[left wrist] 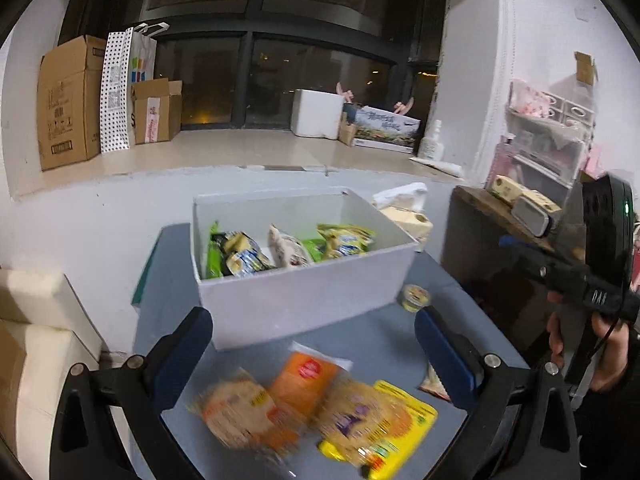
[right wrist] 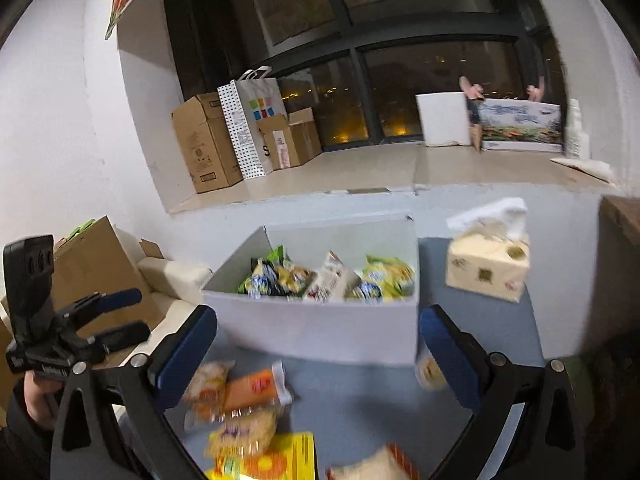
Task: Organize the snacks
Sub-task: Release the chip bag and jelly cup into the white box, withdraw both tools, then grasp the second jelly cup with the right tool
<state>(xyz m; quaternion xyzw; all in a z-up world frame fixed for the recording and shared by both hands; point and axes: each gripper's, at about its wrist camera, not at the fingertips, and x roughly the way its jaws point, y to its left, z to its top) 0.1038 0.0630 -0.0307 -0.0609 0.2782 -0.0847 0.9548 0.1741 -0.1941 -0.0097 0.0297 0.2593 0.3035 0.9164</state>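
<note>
Before my left tool (left wrist: 314, 354), gaping, empty: four loose packets (left wrist: 312, 412), one cup (left wrist: 415, 298), box (left wrist: 304, 300). Right tool (right wrist: 318, 354) gaping, empty; surface (right wrist: 360, 396) bare between.

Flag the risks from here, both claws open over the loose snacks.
1. The orange packet overlaps the round-cracker packs beside it; the left claw may pinch two at once.
2. The small cup sits close to the white box corner and could get knocked.
3. Both views are motion-blurred, so aim may be off.

loose snack packets (left wrist: 304, 412) blurred, labels unreadable
</note>
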